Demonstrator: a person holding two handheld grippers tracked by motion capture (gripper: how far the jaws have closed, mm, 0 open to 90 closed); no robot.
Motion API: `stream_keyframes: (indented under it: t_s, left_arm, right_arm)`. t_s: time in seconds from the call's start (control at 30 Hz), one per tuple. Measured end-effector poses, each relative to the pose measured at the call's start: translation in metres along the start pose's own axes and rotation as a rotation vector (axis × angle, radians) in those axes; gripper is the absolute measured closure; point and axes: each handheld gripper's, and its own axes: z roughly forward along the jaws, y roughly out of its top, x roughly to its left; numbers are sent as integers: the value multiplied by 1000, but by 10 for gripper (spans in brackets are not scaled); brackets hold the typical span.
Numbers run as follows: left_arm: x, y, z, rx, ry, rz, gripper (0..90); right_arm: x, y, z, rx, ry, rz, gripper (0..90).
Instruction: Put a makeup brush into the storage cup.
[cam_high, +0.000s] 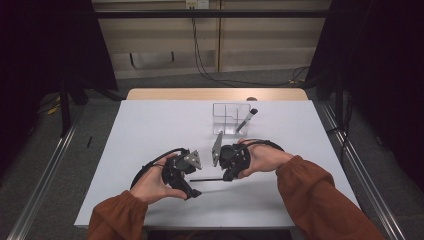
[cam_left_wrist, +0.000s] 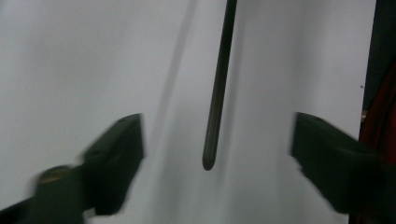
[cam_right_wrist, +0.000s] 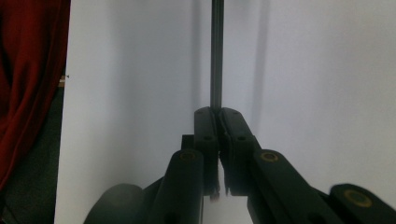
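Note:
A thin black rod (cam_high: 205, 179) lies level just above the white table (cam_high: 150, 125), between my two grippers. My right gripper (cam_high: 226, 176) is shut on its right end; in the right gripper view the jaws (cam_right_wrist: 218, 114) pinch the rod (cam_right_wrist: 216, 56), which runs straight away from them. My left gripper (cam_high: 193, 183) faces the rod's free end. In the left gripper view the rod's rounded tip (cam_left_wrist: 215, 116) hangs between the two fingers (cam_left_wrist: 116, 154), apart from both, so the left gripper (cam_left_wrist: 217, 144) is open.
A clear divided box (cam_high: 230, 117) stands at the back middle of the table with a black pen (cam_high: 247, 120) leaning in it. A small dark round thing (cam_high: 251, 99) sits at the far edge. Rust-coloured sleeves (cam_high: 320, 195) enter from the bottom.

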Motion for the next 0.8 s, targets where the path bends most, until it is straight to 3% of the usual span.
stream_keyframes:
  t_s: [0.4,0.47,0.8]
  left_arm:
    - [5,3,4,-15,-21,-34,552]
    - [4,3,6,-31,-41,-44,565]
    - [4,3,11,-41,-56,-23,740]
  right_arm:
    - [2,1,1,-11,7,-9,863]
    - [2,1,1,-14,7,-11,863]
    - [3,-2,2,-25,7,0,863]
